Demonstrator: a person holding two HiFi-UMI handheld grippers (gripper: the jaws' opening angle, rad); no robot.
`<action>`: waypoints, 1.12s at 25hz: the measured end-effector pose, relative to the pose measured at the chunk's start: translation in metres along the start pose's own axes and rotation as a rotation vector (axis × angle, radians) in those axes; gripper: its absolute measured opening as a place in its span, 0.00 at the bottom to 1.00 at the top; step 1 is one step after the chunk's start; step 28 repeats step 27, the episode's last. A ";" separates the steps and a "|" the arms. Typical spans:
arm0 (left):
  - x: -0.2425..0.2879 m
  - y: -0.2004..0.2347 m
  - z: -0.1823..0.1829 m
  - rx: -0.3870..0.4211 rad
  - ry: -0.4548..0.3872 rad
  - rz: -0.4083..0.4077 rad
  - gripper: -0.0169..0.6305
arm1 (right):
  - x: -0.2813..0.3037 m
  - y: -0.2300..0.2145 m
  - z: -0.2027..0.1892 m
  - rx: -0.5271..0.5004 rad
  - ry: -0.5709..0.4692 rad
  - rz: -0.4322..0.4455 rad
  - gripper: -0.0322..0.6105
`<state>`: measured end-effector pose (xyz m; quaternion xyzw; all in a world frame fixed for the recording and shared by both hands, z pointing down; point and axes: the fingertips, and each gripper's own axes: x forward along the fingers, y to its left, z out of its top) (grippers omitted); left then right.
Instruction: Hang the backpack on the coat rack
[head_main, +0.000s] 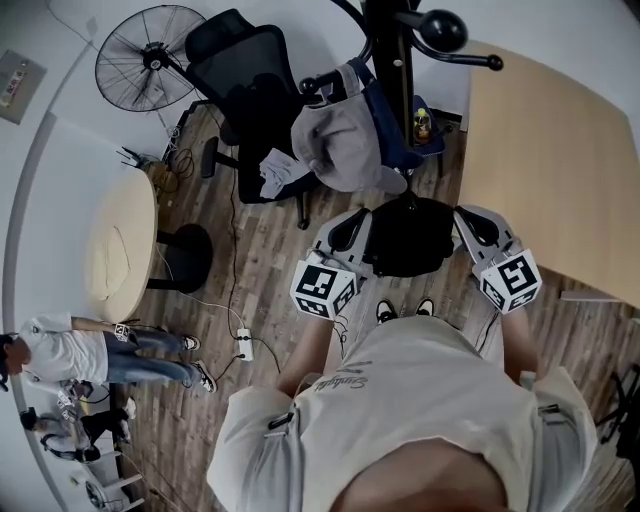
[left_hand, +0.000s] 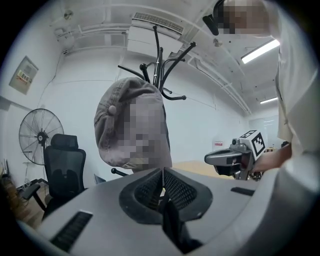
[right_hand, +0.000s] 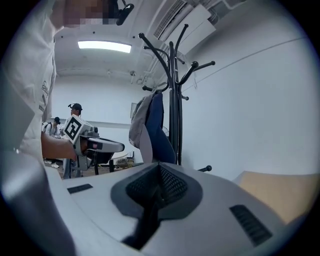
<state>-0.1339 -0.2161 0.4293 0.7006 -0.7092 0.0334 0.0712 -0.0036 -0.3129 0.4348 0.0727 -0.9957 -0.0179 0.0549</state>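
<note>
1. Well, the rack (head_main: 400, 60) stands ahead of me, with a grey garment (head_main: 345, 140) hanging on it.
2. The backpack (head_main: 405, 235) hangs between my two claws, just below that garment and not yet on the rack.
3. My left claw (left_hand: 162, 172) is pinched tight on the backpack's black strap (left_hand: 172, 225).
4. My right claw (right_hand: 160, 175) is clamped on it too.

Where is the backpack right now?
Head view centre: the backpack is held between the left tongs and right tongs, just before the coat rack.
</note>
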 end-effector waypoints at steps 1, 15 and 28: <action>0.000 0.000 0.000 0.003 0.001 -0.002 0.06 | 0.000 0.000 0.001 -0.001 -0.003 -0.004 0.04; -0.001 0.007 -0.022 -0.026 0.008 0.007 0.06 | 0.009 0.001 -0.001 0.015 -0.002 -0.044 0.04; 0.002 0.013 -0.033 -0.035 0.038 -0.009 0.06 | 0.006 0.000 -0.007 0.040 0.007 -0.064 0.04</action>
